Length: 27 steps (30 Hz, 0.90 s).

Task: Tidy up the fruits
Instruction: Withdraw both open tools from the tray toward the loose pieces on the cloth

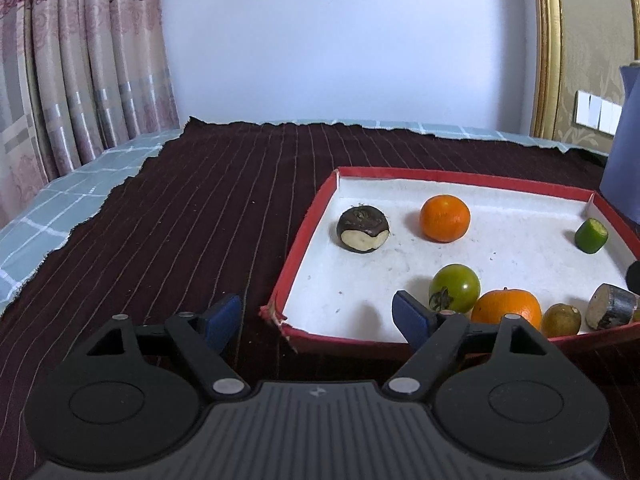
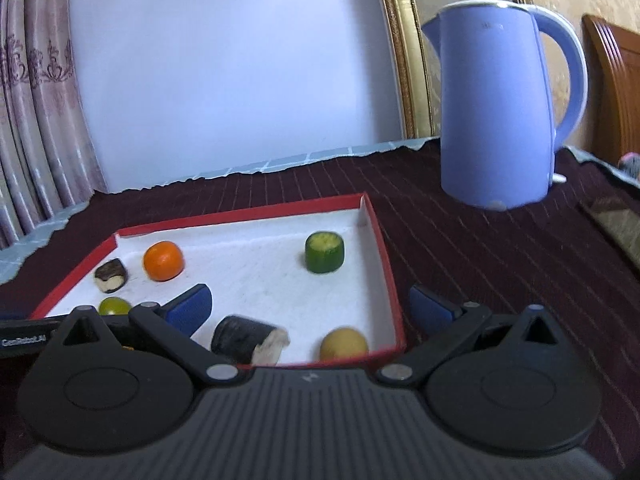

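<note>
A red-rimmed tray (image 1: 303, 240) with a white floor lies on a dark striped cloth. In it are a dark round root (image 1: 363, 229) with a white cut, two oranges (image 1: 445, 218) (image 1: 506, 312), a green tomato (image 1: 455, 288), a green cut piece (image 1: 591, 236), a small yellowish fruit (image 1: 561, 320) and a dark cut stub (image 1: 612, 306). My left gripper (image 1: 318, 316) stands open over the tray's near left corner, holding nothing. My right gripper (image 2: 311, 306) is open above the near right corner (image 2: 384, 268), with the stub (image 2: 248, 338) and yellowish fruit (image 2: 344, 344) below it, untouched.
A blue kettle (image 2: 500, 108) stands on the cloth behind the tray's right side. Curtains (image 1: 80, 80) hang at the left and a white wall is behind. The striped cloth (image 1: 180, 220) stretches left of the tray. A wooden chair back (image 2: 616, 92) shows at far right.
</note>
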{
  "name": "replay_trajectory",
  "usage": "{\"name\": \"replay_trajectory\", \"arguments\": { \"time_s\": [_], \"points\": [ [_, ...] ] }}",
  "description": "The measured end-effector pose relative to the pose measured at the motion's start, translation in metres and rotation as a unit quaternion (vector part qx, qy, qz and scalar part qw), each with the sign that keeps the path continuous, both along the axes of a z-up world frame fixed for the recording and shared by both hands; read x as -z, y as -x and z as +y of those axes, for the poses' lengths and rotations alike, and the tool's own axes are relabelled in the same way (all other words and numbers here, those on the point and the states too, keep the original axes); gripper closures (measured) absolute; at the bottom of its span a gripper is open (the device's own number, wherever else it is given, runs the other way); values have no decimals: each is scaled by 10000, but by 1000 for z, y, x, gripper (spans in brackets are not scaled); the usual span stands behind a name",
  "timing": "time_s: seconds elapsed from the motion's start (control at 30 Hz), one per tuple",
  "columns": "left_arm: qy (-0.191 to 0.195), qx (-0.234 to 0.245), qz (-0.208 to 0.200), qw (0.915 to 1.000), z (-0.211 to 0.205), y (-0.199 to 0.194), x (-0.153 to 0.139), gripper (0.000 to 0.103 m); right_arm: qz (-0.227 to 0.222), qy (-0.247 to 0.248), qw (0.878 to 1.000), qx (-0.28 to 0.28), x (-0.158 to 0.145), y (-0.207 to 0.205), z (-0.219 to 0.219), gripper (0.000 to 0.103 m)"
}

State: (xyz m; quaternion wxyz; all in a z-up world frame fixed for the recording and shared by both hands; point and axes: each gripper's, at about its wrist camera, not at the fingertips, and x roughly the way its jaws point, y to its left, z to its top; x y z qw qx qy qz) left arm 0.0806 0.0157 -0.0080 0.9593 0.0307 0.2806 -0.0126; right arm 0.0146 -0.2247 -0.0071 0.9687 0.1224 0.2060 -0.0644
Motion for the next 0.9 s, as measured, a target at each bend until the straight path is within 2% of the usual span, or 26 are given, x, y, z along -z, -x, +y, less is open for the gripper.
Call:
{"name": "replay_trajectory", "arguments": {
  "time_s": [0.13, 0.37, 0.47, 0.6, 0.7, 0.9],
  "points": [
    [8, -19, -175, 9998, 1, 9, -1, 20, -190, -137, 9997, 17, -1, 16, 1, 0],
    [216, -101, -346, 9991, 11, 22, -4, 19, -191, -202, 9993, -256, -1, 36, 11, 0],
    [391, -134, -285, 9987, 19, 25, -4, 18, -204, -40, 9991, -368, -3, 45, 24, 0],
    [597, -197, -174, 9979, 27, 24, -4, 9, -40, 73, 9967, -809, -5, 50, 44, 0],
    [648, -237, -148, 9975, 28, 24, -3, 7, 192, 237, 9928, -1161, -2, 49, 64, 0],
    [599, -347, -167, 9975, 27, 25, -2, 3, 374, 863, 9863, -1357, -2, 49, 94, 0]
  ]
}}
